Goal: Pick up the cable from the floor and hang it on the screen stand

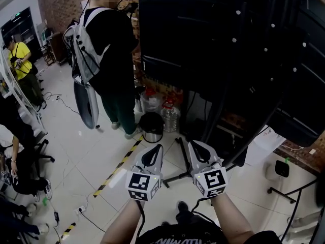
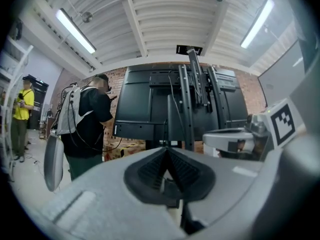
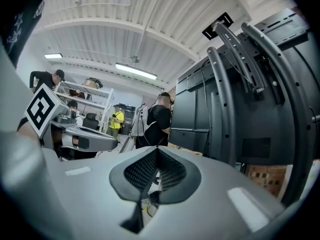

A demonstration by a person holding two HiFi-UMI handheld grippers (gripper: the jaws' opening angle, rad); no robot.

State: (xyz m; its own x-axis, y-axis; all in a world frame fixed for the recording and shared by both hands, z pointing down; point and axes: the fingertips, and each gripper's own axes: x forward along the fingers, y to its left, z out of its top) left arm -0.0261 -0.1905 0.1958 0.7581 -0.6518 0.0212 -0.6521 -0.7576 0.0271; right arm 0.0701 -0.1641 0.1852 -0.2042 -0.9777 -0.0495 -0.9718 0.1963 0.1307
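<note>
Both tongs sit side by side, pointing level at the stand (image 1: 212, 120). The left tongs (image 1: 154, 154) and right tongs (image 1: 197, 151) each have their jaws pressed together with nothing between them. Both gripper views back that up: ribbed pads meeting at the tip, nothing pinched. The stand is straight ahead of the tongs, its base legs spread on the floor just past the tips, and the big black screen (image 1: 218, 34) looms above and ahead, more on the right tongs' side. A small black bin (image 1: 152, 127) stands just ahead of the left tongs, with a couple of bottles (image 1: 170, 116) right beside it. Further ahead and to the left there's a person (image 1: 109, 44) with a backpack, back turned. Striped tape (image 1: 119, 165) runs along the floor just left of the left tongs. As for the cable (image 1: 91, 222) — there's a thin line lying on the floor well off to the left of the left tongs and back toward the holder, nowhere near either pair. It's tiny in the head view though, so I can't swear that's the one for the job.
</note>
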